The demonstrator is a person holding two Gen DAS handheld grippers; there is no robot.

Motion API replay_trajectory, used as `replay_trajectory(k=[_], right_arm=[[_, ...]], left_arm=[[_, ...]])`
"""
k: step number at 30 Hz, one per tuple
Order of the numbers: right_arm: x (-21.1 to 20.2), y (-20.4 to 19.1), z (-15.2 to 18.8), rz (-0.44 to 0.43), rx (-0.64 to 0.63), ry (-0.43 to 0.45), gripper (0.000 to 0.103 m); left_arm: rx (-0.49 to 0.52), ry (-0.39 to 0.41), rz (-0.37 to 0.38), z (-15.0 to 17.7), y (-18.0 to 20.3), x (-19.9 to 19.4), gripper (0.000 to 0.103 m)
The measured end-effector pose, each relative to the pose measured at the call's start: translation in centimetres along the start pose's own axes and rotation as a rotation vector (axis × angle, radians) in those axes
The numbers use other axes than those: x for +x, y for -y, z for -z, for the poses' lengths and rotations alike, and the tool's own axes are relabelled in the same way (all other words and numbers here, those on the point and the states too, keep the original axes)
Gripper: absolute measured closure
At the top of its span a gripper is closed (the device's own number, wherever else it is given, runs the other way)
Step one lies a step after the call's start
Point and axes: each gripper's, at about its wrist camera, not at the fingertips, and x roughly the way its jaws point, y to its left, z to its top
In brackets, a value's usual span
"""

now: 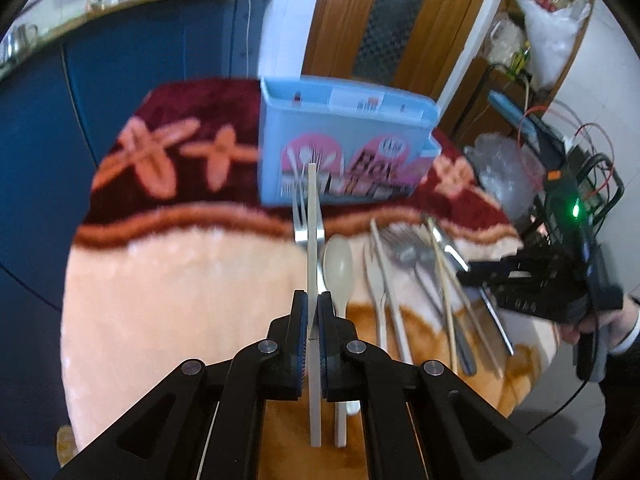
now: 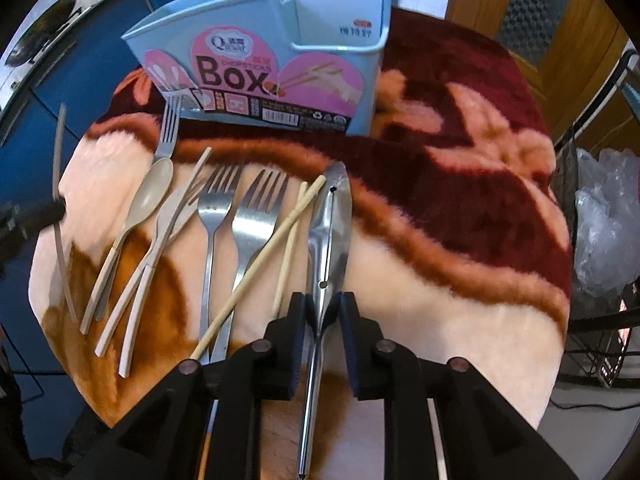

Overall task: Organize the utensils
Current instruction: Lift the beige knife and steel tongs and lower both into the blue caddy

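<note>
My left gripper (image 1: 313,300) is shut on a beige chopstick (image 1: 312,248) and holds it above the blanket, pointing at the light blue chopsticks box (image 1: 340,136). In the right wrist view the box (image 2: 280,52) stands upright at the back. My right gripper (image 2: 323,302) has its jaws on either side of the steel spoon (image 2: 330,232), which lies on the blanket; its grip is loose or just closing. Left of it lie wooden chopsticks (image 2: 260,260), two steel forks (image 2: 216,216), beige plastic utensils (image 2: 148,196) and a third fork (image 2: 168,128). The left-held chopstick (image 2: 58,200) shows at far left.
The utensils lie on a round table under a plush red and peach blanket (image 2: 460,160). Blue cabinets (image 1: 120,60) stand behind, a wooden door (image 1: 400,20) at back right. A wire rack with plastic bags (image 2: 604,220) stands to the right. The table edge drops off in front.
</note>
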Motion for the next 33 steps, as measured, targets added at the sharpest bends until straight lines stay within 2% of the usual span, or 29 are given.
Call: replay_trajectory(k=[4, 11, 14, 21, 27, 33], right_arm=[[-2.1, 0.5, 1.5, -0.028, 0.037, 0.117, 0.083], [-6.1, 0.2, 3.2, -0.075, 0.048, 0.361, 0.083], [-7.3, -0.1, 3.1, -0.070, 0.048, 0.465, 0.083], [-10.1, 0.1, 1.4, -0.030, 0.055, 0.694, 0.083], [-10.9, 0.7, -0.8, -0.035, 0.066, 0.802, 0.083], [-10.6, 1.4, -3.4, -0.026, 0.080, 0.870, 0.083]], left_arm=[[0.003, 0.083, 0.017, -1.0, -0.1, -1.5, 0.098], [0.011, 0.274, -0.002, -4.1, 0.1, -4.3, 0.098], [0.002, 0.342, -0.013, -5.8, 0.0, -4.9, 0.098], [-0.057, 0.445, -0.005, -9.9, -0.2, -4.8, 0.098], [-0.075, 0.610, -0.049, -12.7, -0.1, -4.6, 0.098], [-0.090, 0.648, -0.092, -13.8, -0.4, -2.2, 0.098]])
